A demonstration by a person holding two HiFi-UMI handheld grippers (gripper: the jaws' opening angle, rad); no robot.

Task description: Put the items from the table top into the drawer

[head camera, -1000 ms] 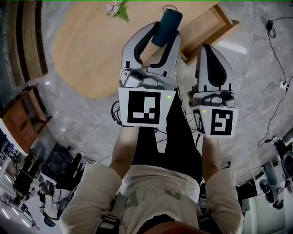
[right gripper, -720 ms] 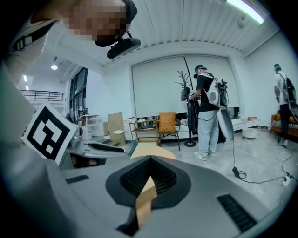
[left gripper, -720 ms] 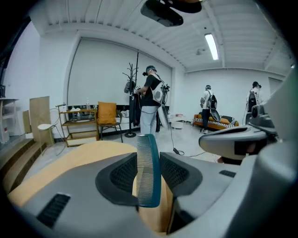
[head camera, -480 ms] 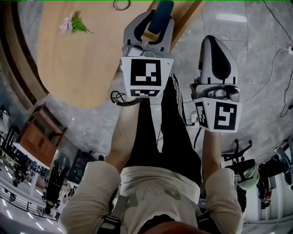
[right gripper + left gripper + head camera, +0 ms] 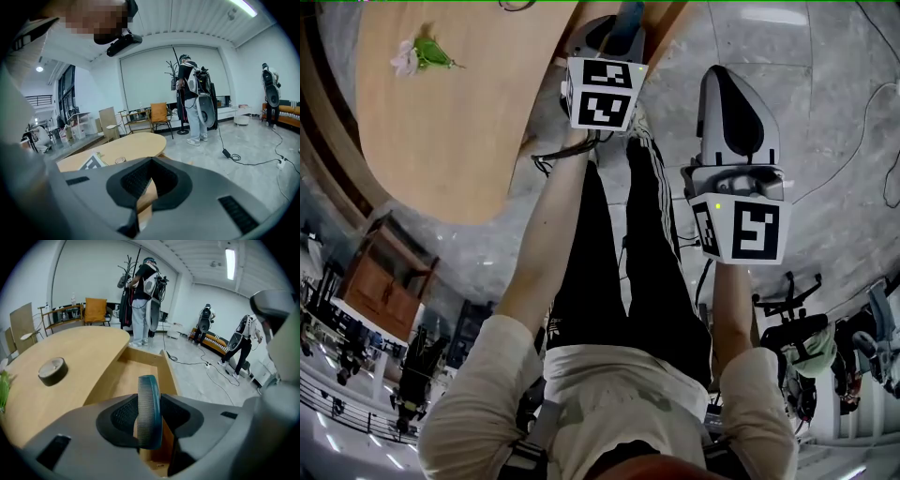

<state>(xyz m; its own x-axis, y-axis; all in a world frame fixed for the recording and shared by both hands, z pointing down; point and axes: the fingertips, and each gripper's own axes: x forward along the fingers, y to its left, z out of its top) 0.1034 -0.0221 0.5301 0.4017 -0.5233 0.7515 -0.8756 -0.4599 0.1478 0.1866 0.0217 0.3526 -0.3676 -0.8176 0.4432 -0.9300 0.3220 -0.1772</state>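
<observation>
My left gripper (image 5: pixel 619 26) is shut on a teal ribbed object (image 5: pixel 630 13), which stands upright between its pads. In the left gripper view the teal object (image 5: pixel 150 411) hangs over the open wooden drawer (image 5: pixel 137 373), which juts from the edge of the oval table (image 5: pixel 450 122). A roll of tape (image 5: pixel 51 370) and a flower with green leaves (image 5: pixel 417 54) lie on the tabletop. My right gripper (image 5: pixel 727 82) hovers over the floor to the right of the drawer. Its jaws stand closed with nothing between them, as the right gripper view (image 5: pixel 149 161) shows.
A person's legs stand between the grippers and the table's edge. Cables (image 5: pixel 206 365) trail over the grey floor right of the drawer. Several people, a coat stand (image 5: pixel 129 284), a yellow chair (image 5: pixel 96 310) and a shelf stand beyond the table.
My left gripper has carried the teal object forward and down to the drawer, now near the picture's top edge. The right gripper has shifted slightly forward. The table has slid left and up in view.
</observation>
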